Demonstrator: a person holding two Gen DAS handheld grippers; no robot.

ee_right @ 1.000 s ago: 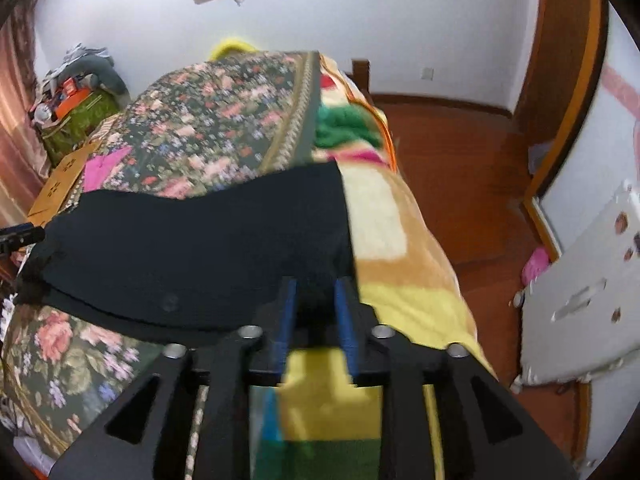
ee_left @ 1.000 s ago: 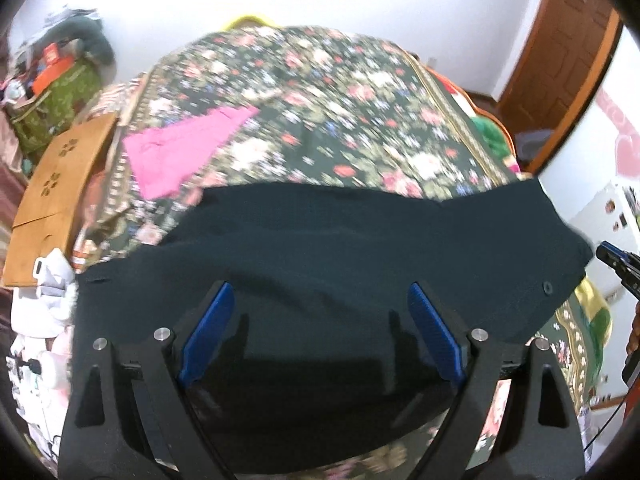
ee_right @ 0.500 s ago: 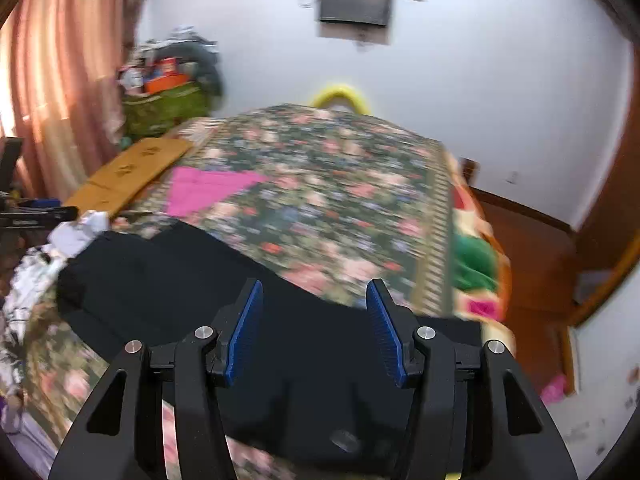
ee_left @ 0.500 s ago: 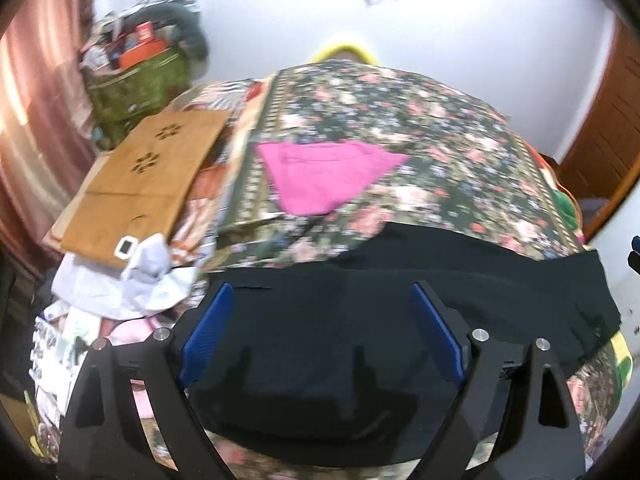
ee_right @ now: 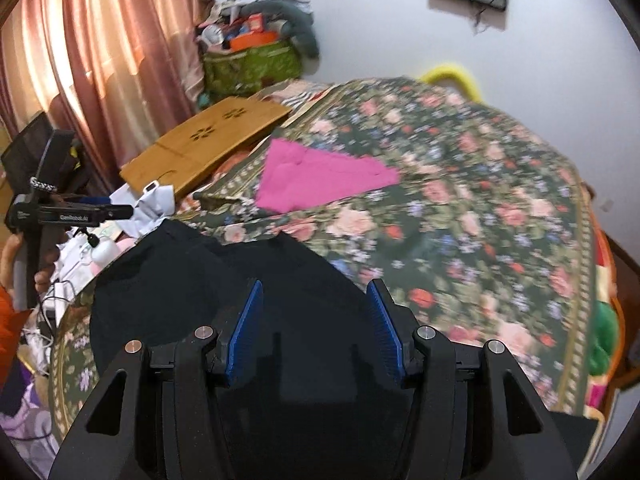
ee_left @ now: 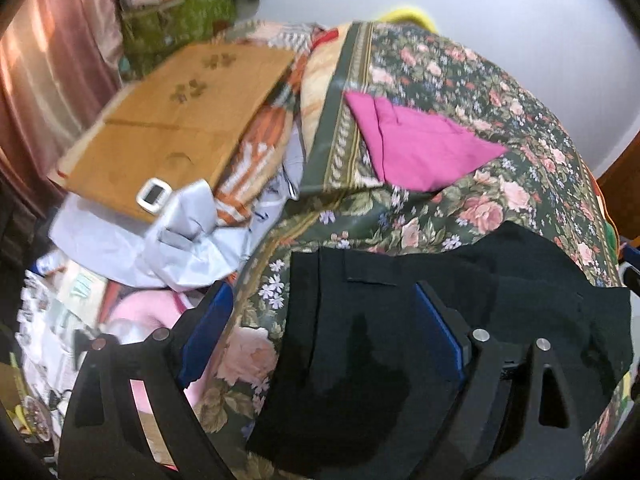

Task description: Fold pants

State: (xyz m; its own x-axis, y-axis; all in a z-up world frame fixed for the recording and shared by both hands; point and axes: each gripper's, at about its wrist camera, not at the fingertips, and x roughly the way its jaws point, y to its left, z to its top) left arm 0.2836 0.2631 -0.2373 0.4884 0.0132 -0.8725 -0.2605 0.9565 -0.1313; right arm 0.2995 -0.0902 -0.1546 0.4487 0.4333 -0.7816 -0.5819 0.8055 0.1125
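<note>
The black pants (ee_left: 520, 280) lie flat across the near part of the floral bedspread (ee_left: 500, 200). My left gripper (ee_left: 320, 292) hovers wide open over their left end; one blue pad is past the cloth's left edge, the other above the fabric. My right gripper (ee_right: 315, 286) is open over the middle of the black pants (ee_right: 180, 280), and its blue pads do not press on the cloth. At the left edge of the right wrist view, a hand (ee_right: 44, 276) holds the other gripper tool beside the bed.
A folded pink cloth (ee_right: 320, 180) lies farther back on the bed. A wooden lap table (ee_left: 172, 120) and a grey cloth (ee_left: 184, 236) are piled off the bed's left side, with a green bag (ee_right: 252, 64) and curtain (ee_right: 100, 60) behind.
The right gripper was shut on the pants' right edge, let go, and swung left over their middle. The left gripper, open throughout, moved left to the pants' left end.
</note>
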